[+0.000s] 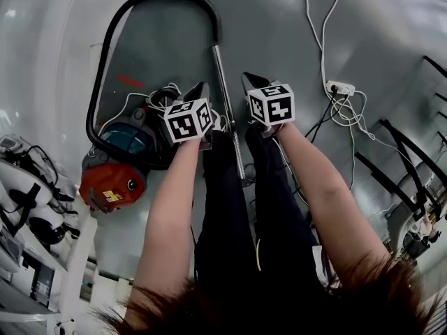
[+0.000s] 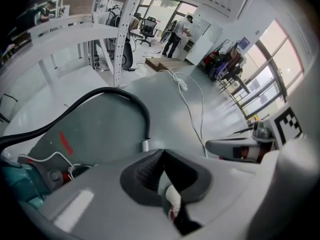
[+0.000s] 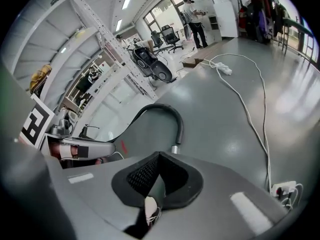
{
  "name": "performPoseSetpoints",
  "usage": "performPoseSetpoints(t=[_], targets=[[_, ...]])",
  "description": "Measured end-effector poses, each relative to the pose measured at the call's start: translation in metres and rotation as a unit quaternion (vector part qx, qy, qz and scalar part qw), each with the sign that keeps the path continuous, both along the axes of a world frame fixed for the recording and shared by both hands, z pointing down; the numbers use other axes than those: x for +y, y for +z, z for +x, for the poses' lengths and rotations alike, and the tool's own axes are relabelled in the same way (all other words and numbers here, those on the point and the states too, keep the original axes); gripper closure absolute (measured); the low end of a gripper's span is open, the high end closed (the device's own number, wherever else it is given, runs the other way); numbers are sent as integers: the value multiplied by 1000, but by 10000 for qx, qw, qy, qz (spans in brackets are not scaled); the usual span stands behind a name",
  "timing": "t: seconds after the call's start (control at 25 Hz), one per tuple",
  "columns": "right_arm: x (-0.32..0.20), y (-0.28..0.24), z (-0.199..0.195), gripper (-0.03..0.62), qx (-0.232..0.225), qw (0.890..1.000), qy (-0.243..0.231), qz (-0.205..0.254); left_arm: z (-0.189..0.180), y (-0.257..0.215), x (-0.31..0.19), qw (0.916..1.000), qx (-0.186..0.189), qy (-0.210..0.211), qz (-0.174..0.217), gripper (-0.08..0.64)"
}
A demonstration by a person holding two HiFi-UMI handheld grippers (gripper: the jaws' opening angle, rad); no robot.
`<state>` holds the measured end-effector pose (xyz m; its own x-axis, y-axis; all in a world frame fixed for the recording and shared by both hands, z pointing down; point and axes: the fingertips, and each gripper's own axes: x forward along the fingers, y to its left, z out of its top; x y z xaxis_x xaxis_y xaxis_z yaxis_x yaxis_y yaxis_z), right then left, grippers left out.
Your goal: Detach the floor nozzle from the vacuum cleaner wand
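Left tool [image 1: 199, 89] and right tool [image 1: 249, 79], both pressed together and empty, hang over the wand [image 1: 225, 96] on the floor [image 1: 279, 26] — nozzle end hidden by legs [image 1: 225, 215] — so best spread them, then brace wand, pull nozzle.

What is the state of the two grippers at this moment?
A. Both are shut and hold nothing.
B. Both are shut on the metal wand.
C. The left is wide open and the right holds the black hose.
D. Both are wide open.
A: the left gripper and the right gripper each show jaws closed together with nothing between them; the wand is in neither.
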<state>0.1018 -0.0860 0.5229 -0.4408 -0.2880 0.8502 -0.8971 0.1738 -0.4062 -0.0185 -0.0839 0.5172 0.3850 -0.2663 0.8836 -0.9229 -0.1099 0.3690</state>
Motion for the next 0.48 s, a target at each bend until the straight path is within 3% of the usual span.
performPoseSetpoints(t=[0.48], targets=[[27, -25, 3, 595, -57, 9998, 119, -160, 5, -34, 23, 9997, 4, -248, -50, 551]])
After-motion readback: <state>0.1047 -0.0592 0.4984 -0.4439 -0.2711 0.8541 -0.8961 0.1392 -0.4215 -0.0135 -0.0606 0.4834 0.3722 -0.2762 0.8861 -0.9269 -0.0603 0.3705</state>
